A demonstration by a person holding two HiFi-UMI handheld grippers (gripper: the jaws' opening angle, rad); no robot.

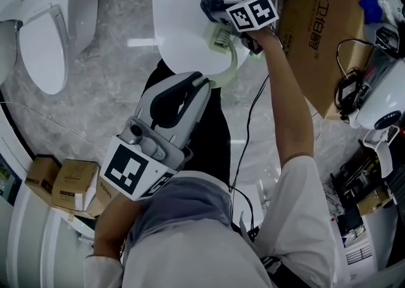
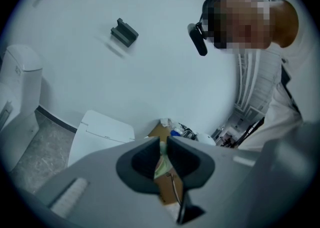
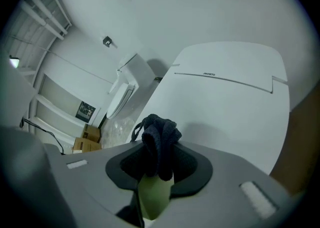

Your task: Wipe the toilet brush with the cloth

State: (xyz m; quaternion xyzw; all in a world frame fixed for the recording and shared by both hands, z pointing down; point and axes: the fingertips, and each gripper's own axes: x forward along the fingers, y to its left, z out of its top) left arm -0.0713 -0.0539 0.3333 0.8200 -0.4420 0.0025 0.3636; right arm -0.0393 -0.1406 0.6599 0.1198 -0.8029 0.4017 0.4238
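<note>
The pale green toilet brush (image 1: 235,60) hangs over a white toilet lid (image 1: 183,2); its handle curves down into my left gripper (image 1: 204,81), which is shut on the handle's end. In the left gripper view that green handle (image 2: 161,164) sits pinched between the jaws of the left gripper (image 2: 163,157). My right gripper (image 1: 218,16) at the top is shut on a dark blue cloth (image 1: 212,7) next to the brush's head (image 1: 221,37). Seen from the right gripper (image 3: 157,167), the cloth (image 3: 159,139) bunches between the jaws and lies against the green brush (image 3: 152,197) just below.
A second white toilet (image 1: 41,43) stands at the left. A large cardboard box (image 1: 316,27) leans right of the lid, with cables and appliances (image 1: 373,103) beyond. Small cardboard boxes (image 1: 63,182) sit at the lower left. The floor is grey marble tile (image 1: 120,84).
</note>
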